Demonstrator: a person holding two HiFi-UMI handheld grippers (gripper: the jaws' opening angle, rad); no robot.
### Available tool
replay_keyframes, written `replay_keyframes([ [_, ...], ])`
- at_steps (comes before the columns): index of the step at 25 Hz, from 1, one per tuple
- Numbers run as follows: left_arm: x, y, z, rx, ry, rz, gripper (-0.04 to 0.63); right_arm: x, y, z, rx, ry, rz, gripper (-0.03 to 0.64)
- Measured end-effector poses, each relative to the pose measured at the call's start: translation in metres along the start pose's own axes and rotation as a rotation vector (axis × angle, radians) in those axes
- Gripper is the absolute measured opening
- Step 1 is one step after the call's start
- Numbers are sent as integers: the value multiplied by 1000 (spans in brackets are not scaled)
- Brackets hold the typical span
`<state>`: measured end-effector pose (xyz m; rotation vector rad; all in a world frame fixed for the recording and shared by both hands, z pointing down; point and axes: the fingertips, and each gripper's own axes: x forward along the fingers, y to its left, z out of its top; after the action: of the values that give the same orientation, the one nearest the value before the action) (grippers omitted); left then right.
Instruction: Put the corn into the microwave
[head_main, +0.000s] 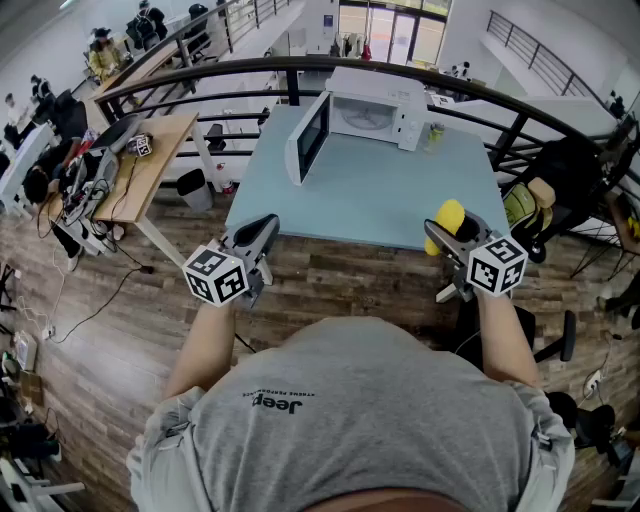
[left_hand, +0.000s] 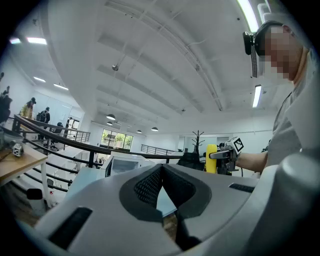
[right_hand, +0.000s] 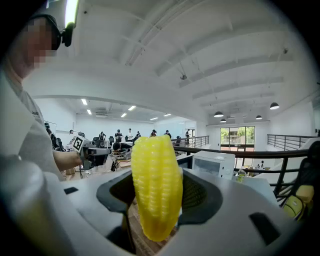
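A yellow corn cob stands upright between the jaws of my right gripper, which is shut on it just over the near right edge of the light blue table. In the right gripper view the corn fills the gap between the dark pads. A white microwave stands at the table's far side with its door swung open to the left. My left gripper hovers at the table's near left corner, shut and holding nothing; its pads meet at the tips.
A small bottle stands right of the microwave. A black railing curves behind the table. There is a wooden desk with cables to the left, a grey bin beside it, and a black chair to the right.
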<state>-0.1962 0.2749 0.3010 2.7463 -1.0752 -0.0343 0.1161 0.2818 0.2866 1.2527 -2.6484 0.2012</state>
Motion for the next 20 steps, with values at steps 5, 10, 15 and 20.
replay_keyframes([
  [5, 3, 3, 3, 1, -1, 0, 18, 3, -2, 1, 2, -1, 4, 247],
  [10, 9, 6, 4, 5, 1, -8, 18, 8, -4, 2, -1, -5, 5, 247],
  [15, 18, 8, 6, 10, 1, -12, 18, 11, -13, 1, 26, -10, 9, 247],
  [20, 29, 4, 5, 14, 4, -14, 18, 9, -28, -4, 58, -11, 8, 248],
])
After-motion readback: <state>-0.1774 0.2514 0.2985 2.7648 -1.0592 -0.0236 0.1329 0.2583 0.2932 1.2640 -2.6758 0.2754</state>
